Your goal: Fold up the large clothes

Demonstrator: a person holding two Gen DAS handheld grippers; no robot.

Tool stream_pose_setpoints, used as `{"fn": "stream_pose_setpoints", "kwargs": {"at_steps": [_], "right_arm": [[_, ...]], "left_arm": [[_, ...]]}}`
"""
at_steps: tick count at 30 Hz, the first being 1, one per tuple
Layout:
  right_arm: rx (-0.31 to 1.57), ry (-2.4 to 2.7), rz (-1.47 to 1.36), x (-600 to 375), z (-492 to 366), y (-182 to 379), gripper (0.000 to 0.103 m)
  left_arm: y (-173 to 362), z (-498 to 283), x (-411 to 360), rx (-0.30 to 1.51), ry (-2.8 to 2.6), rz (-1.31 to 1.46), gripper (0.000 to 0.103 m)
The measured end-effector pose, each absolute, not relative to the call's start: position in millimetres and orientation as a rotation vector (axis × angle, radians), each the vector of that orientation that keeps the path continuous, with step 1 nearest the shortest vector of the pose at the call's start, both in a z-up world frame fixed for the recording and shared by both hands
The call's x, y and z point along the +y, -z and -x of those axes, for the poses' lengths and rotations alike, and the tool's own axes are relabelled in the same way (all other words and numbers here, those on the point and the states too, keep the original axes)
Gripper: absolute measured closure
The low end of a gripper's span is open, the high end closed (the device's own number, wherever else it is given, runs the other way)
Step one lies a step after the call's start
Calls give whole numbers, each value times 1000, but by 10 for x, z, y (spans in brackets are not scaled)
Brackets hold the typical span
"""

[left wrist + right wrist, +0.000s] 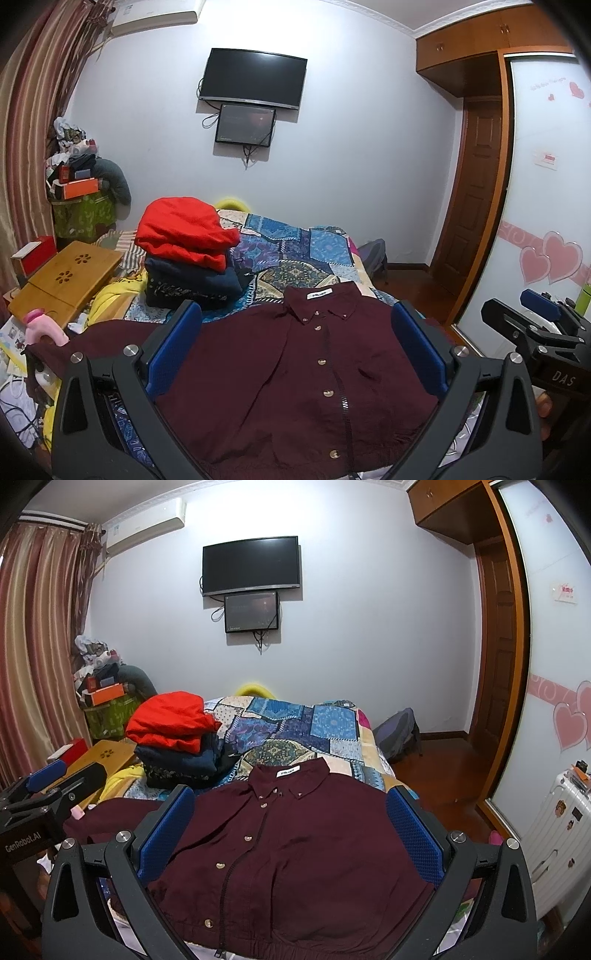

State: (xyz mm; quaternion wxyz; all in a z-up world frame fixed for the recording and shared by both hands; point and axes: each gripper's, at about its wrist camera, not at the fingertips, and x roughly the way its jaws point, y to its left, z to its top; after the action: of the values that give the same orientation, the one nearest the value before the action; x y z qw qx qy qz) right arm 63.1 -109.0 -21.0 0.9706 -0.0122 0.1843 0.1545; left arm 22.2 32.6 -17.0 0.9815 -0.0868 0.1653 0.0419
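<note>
Both tongs, left (295, 343) and right (290, 825), hover spread above the buttoned maroon shirt (295, 376).

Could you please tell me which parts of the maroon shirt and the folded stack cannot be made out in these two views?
- Maroon shirt: its hem is cut off by the bottom edge in the left wrist view; the open left gripper covers its sides.
- Right sleeve: hidden behind the open right gripper in the right wrist view.
- Folded stack: the dark lower garments' type is unreadable.
</note>
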Motion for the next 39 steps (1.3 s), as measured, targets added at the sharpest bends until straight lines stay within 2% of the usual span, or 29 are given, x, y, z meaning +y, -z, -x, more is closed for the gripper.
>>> {"fn": "stream_pose_setpoints", "kwargs": {"at_steps": [11,18,27,31,32,34,39], "right_arm": [[467,-304,29,-1083,-960,364,0],[554,-293,23,-1113,-1285,503,0],[690,-247,7,-1091,-1707,719,0],[736,-235,18,-1045,-1843,785,0],[747,-230,27,-1022,-1876,800,0],[759,-225,44,-959,-1955,833,0],[786,-222,86,-825,-2092,891,0]], "left_arm": [[331,-498,814,378,-225,232,0],[538,-559,1535,421,-454,254,0],[1109,-453,2660,573,-743,370,0],[1511,-387,3171,660,-753,545,0],[1620,-360,3287,678,-752,599,1],[1819,-291,3497,705,-755,700,11],[2339,-150,3908,729,-738,950,19]]}}
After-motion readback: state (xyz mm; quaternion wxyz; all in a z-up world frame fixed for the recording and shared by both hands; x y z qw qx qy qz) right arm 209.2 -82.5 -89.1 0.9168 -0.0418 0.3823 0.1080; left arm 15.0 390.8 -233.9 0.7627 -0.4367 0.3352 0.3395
